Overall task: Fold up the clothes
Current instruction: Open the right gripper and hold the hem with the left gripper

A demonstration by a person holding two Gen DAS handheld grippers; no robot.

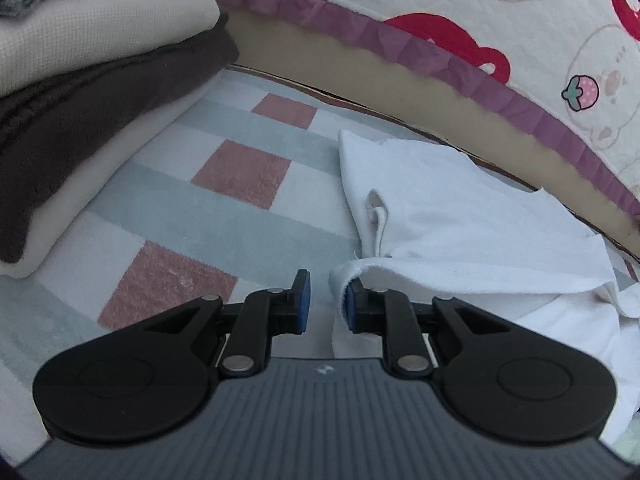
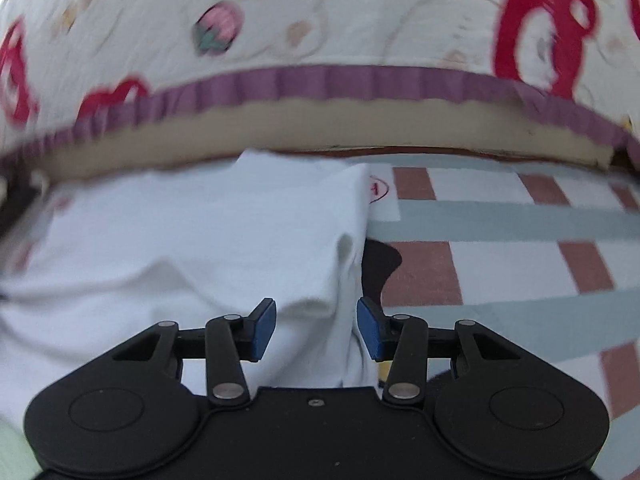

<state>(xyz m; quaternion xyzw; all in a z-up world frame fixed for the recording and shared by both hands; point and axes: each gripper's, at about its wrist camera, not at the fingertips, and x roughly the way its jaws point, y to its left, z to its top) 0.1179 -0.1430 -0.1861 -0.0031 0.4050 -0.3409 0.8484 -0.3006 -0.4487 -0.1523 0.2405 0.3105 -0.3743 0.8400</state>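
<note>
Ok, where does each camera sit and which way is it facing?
Left wrist: on the left gripper, angled down at the checked mat; clothes stack on its left, white garment on its right. Own body: only black fingers, a garment edge against one pad.
Right wrist: on the right gripper, angled down over the white garment, facing the printed bedspread. Own body: fingers only, set apart.
Shared: garment, mat, bedspread with purple trim.

Tongs [image 2: 316, 328] parted over a white garment [image 2: 180, 248] on a checked rug [image 2: 500, 256]; cloth between the pads, unpinched; cartoon-print bedspread [image 2: 360, 12] behind.
</note>
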